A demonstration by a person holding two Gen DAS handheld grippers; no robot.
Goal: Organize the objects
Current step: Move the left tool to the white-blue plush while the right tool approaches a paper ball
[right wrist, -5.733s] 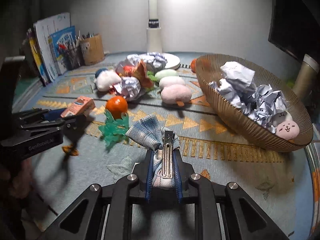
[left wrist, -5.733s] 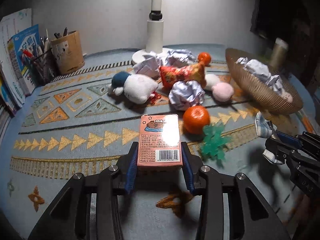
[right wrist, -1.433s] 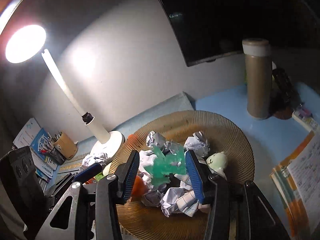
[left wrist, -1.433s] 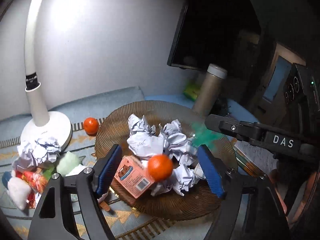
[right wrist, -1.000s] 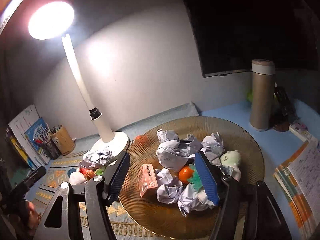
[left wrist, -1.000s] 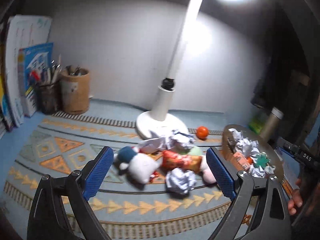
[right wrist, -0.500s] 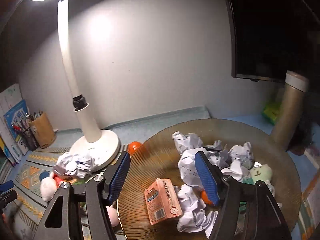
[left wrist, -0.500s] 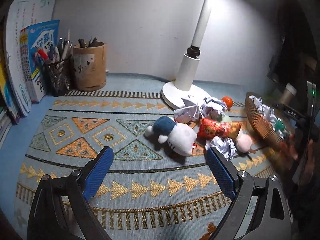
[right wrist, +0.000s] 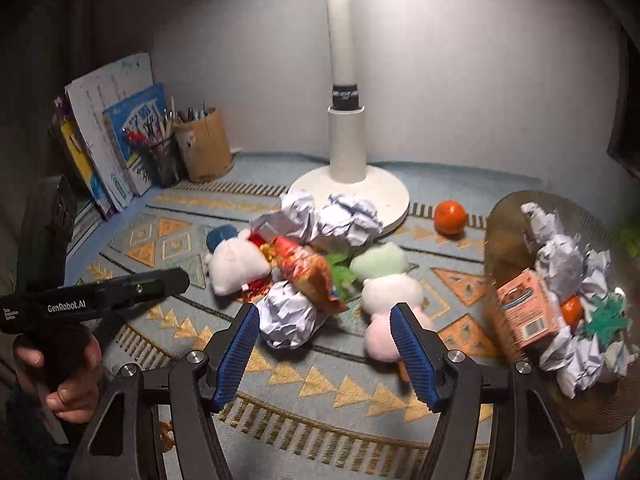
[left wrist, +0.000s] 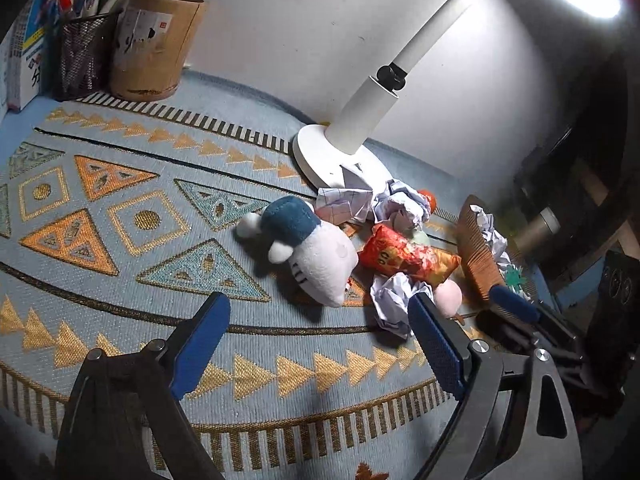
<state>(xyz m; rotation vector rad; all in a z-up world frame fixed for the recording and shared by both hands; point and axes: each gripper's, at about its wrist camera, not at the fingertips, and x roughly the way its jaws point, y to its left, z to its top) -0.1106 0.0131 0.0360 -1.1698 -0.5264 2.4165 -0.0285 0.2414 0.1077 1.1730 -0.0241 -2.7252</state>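
Right now I have both tools empty and pointed down at the heap on the patterned mat (left wrist: pixel 120 208), with the woven basket (right wrist: pixel 504 240) off to the right already holding crumpled paper, a pink carton (right wrist: pixel 528 312) and an orange. My left gripper (left wrist: pixel 316 344) has just been closing a little, yet its jaws stand wide with only mat between them; the right gripper (right wrist: pixel 324 348) is about half open, also holding nothing. What matters for the next pick is this: the white and blue plush toy (left wrist: pixel 308 248) lies straight ahead of the left jaws and a touch above their centre line in that view, its long axis slanting from upper left to lower right — so I judge the left jaws would need to roll to span its width, not its length. The paper ball (right wrist: pixel 288 312) sits just beyond my right gripper's left finger, touching the red snack bag (right wrist: pixel 304 268), and the pink plush (right wrist: pixel 384 332) sits just beyond its right finger. I reckon the right hand is nearer those 2, the left nearer the toy. A second orange (right wrist: pixel 450 216) rests alone beside the lamp base (right wrist: pixel 384 188), well apart from both grippers.
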